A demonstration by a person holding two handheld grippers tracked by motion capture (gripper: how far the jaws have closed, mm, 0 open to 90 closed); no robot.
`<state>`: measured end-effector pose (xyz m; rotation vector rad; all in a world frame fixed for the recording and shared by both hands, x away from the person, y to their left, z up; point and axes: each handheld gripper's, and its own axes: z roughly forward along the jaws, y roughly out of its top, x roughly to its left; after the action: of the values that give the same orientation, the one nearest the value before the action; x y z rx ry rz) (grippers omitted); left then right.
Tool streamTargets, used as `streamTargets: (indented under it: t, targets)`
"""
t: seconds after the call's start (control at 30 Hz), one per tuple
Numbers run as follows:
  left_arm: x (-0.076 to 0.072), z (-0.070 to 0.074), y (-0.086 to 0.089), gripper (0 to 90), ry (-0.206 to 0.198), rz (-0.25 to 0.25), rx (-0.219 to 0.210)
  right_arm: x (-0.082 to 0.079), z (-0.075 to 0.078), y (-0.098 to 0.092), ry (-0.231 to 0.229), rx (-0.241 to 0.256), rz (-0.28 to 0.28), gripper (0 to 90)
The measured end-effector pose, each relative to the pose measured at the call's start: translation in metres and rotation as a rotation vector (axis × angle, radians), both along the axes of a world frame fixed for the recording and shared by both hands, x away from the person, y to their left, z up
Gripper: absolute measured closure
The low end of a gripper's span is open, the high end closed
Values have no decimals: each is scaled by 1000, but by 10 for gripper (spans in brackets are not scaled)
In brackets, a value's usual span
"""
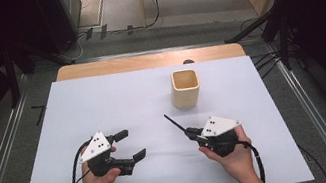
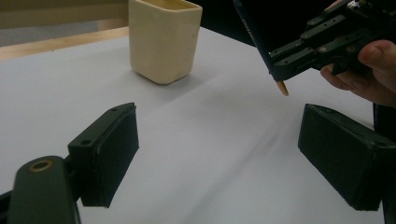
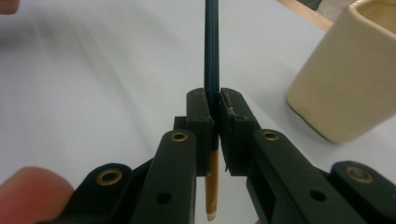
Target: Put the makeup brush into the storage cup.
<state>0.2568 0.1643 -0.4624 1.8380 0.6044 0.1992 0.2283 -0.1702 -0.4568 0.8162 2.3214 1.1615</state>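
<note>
Two bare forearms enter from six o'clock, each hand wrapped around a black two-jaw gripper. The left gripper and right gripper each carry a grey three-cornered plate dotted with small dark holes, and a black cable loops back from each toward six o'clock. Close up, the jaws are matte black blocks on black link arms, with brass-coloured rings at the pivots.

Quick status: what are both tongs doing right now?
Left tongs: open, holding nothing.
Right tongs: closed on the dark pencil, near the cream cup.
</note>
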Motion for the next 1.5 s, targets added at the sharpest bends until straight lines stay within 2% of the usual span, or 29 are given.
streamTargets:
  t: [0.13, 0.17, 0.2, 0.33, 0.37, 0.47, 0.57, 0.7, 0.9, 1.33, 1.5]
  targets:
    - [0, -1, -2, 142, 4, -9, 4, -1, 1, 5, -3, -2, 41, 843]
    - [-1, -1, -3, 142, 8, -10, 2, -2, 1, 7, -8, -8, 58, 842]
    - [0, -1, -3, 156, 11, -16, 3, -3, 1, 11, -20, -19, 97, 843]
    - [-1, 0, -5, 193, 23, -30, 7, -5, 0, 16, -22, -31, 140, 843]
    - [-1, 0, -6, 217, 27, -42, 5, -6, -1, 20, -26, -41, 170, 843]
    - [-1, 1, -7, 249, 33, -52, 2, -7, -2, 23, -26, -52, 186, 843]
    - [-1, 1, -8, 280, 49, -84, 6, -8, -4, 29, -26, -68, 223, 842]
    - [-1, 1, -11, 316, 71, -112, 11, -8, -5, 32, -27, -85, 249, 843]
    - [-1, -1, -15, 448, 101, -185, 19, -11, -7, 36, -31, -117, 302, 842]
    - [0, -2, -18, 604, 119, -240, 34, -13, -11, 45, -33, -151, 361, 842]
    - [1, -3, -20, 680, 142, -292, 40, -14, -10, 47, -40, -155, 376, 842]
